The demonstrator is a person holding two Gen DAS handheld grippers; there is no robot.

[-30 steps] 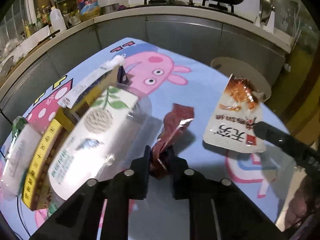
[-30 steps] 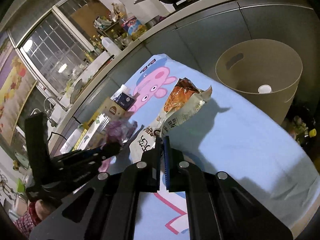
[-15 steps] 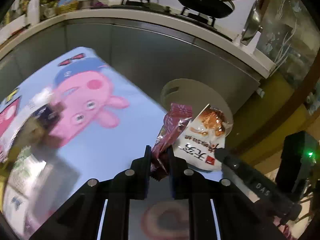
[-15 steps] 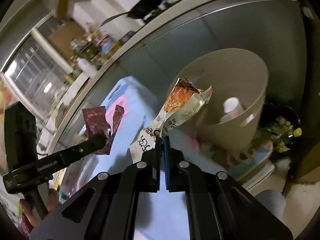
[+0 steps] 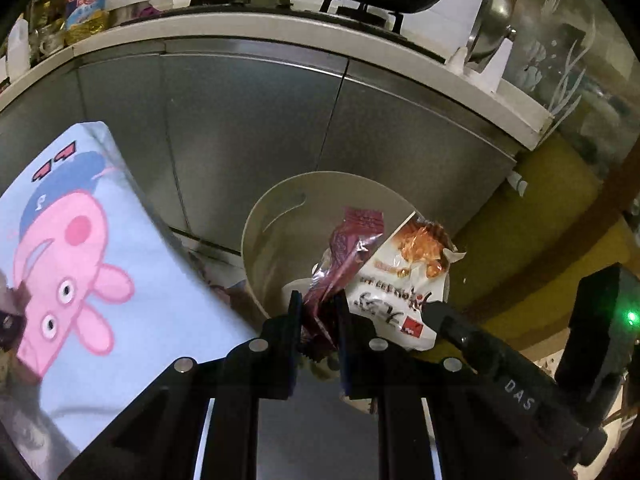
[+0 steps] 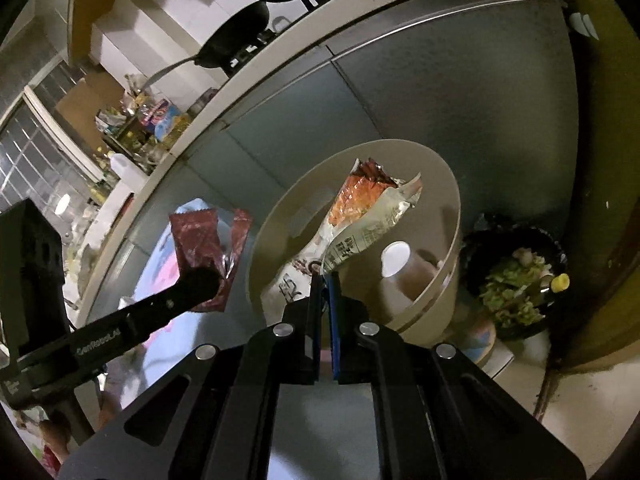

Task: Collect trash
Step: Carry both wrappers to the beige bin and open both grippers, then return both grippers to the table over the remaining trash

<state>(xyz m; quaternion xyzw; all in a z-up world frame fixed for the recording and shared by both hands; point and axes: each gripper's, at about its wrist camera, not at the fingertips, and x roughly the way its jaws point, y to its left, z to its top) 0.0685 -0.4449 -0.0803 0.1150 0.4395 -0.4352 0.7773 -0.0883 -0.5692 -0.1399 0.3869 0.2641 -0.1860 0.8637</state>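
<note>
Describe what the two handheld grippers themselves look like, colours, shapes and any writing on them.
Both are matte black, angular frames with round silver bolt heads. The left gripper has flat black fingers with blue-edged pads; seen from the right wrist its side reads roughly "GenRobot.AI". The right gripper has a blue pad between its fingers; from the left wrist it shows white letters "DAS" and a green light on its body. No cables or sleeves are visible.

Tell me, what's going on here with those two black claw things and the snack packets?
A person is clearing trash with a handheld gripper in each hand. The left gripper is clamped on a dark red wrapper, and the right gripper pinches a white and orange snack bag. Both packets hang over the open beige bin beside the cartoon-pig tablecloth, not yet let go. A cup already lies in the bin.
</note>
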